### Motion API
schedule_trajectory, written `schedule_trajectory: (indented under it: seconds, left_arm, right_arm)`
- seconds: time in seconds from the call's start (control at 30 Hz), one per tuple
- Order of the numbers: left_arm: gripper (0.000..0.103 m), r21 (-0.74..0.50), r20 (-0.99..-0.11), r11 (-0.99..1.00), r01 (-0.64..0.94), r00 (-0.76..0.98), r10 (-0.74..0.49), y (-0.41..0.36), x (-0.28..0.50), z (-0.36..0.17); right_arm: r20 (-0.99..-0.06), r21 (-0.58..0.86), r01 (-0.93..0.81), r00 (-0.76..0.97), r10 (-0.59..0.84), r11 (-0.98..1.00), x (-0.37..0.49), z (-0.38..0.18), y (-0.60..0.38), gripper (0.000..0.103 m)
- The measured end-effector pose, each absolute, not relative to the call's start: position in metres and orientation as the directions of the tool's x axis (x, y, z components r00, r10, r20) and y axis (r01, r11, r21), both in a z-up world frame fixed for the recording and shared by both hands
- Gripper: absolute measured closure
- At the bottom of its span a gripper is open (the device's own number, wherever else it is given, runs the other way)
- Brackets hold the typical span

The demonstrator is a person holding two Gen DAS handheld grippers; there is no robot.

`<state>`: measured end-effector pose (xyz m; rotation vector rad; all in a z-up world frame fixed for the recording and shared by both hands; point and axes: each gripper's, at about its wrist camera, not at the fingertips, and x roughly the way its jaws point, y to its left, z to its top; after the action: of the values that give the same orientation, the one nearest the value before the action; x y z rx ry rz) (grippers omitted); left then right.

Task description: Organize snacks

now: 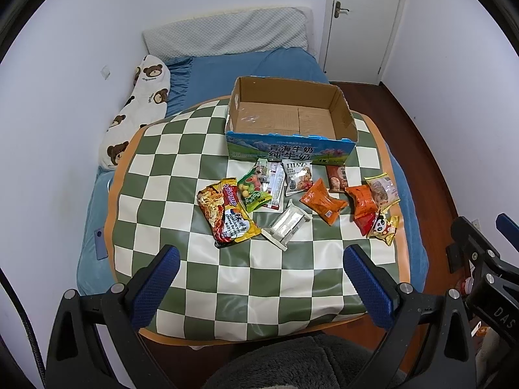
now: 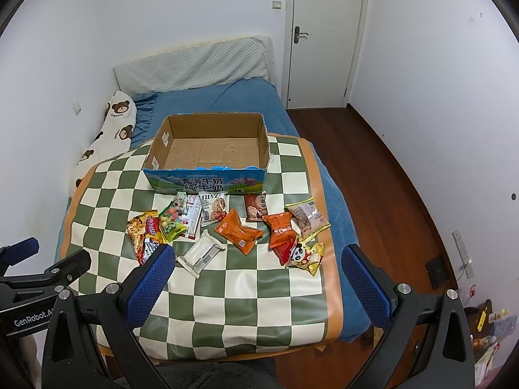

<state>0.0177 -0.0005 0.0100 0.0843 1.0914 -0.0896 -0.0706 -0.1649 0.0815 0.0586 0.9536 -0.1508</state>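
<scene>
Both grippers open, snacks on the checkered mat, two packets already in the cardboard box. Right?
Not quite: the cardboard box is empty, its bare floor visible in both wrist views. The rest holds: left gripper and right gripper are open, and the snacks lie on the checkered mat in front of the box.

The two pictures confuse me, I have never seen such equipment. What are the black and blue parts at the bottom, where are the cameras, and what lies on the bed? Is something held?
These are two hand-held grippers, each carrying its own wide-angle camera that looks forward along its blue-padded fingers. One picture comes from the left gripper, the other from the right gripper. Both are open and hold nothing. On the checkered mat stands an open cardboard box, its inside bare. In front of it lie loose snack packets, among them a noodle packet, a clear packet and a panda packet.
</scene>
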Motion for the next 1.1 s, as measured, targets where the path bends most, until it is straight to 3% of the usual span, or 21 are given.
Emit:
schedule_trajectory:
  seconds: [0.2, 0.37, 0.77, 1.03, 1.07, 1.1]
  left_arm:
    - [0.000, 0.052, -0.880, 0.992, 0.112, 0.475, -0.007, -0.010, 0.024, 0.002]
    - [0.000, 0.171, -0.871, 0.977, 0.125, 0.483, 0.091, -0.022, 0.055, -0.041]
    - [0.001, 0.287, -0.940, 0.867, 0.407, 0.294, 0.173, -0.071, 0.147, -0.217]
    - [0.005, 0.296, -0.955, 0.756, 0.584, 0.192, 0.225, -0.123, 0.178, -0.323]
    - [0.007, 0.297, -0.955, 0.745, 0.597, 0.182, 0.235, -0.127, 0.182, -0.333]
    - [0.015, 0.300, -0.954, 0.734, 0.610, 0.172, 0.247, -0.130, 0.185, -0.343]
  right_arm:
    - [-0.835, 0.018, 0.171, 0.544, -0.079, 0.985, -0.060, 0.067, -0.183, 0.000]
    - [-0.878, 0.043, 0.184, 0.476, -0.051, 0.982, -0.036, 0.023, -0.199, 0.000]
    - [-0.978, 0.034, 0.257, 0.207, -0.021, 0.966, 0.040, -0.164, -0.264, 0.001]
    - [-0.994, 0.033, 0.234, 0.106, 0.008, 0.972, 0.077, -0.241, -0.291, 0.003]
    - [-0.996, 0.039, 0.241, 0.088, 0.019, 0.970, 0.079, -0.247, -0.296, 0.003]
    - [-0.997, 0.049, 0.250, 0.077, 0.030, 0.967, 0.080, -0.252, -0.302, 0.003]
